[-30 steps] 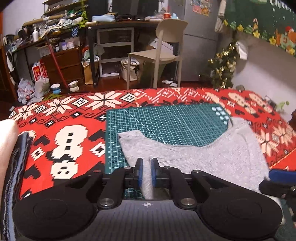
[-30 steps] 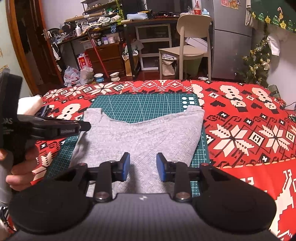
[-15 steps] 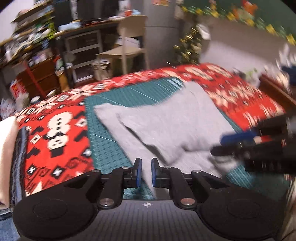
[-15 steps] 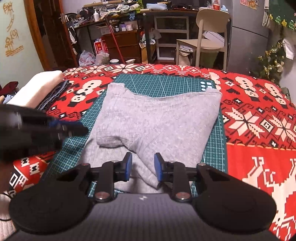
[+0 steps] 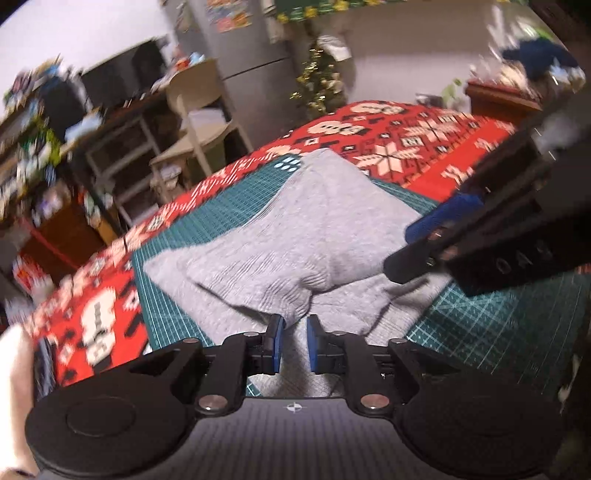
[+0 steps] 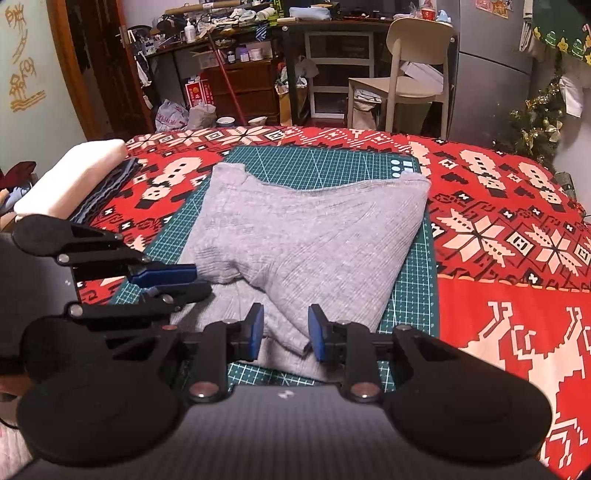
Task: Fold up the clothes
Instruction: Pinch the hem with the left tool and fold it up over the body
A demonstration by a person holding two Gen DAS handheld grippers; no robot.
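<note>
Left tool (image 5: 293, 345), my nearer one, eases its jaws apart over the grey garment's (image 5: 314, 236) folded corner, cloth running away lengthwise.

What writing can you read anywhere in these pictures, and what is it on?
"OAS": on the right gripper, along its black side, in the left wrist view.
Yellow wall characters: painted signs I cannot read.
Red box label, fridge stickers, cutting mat print: too small or blurred.
</note>
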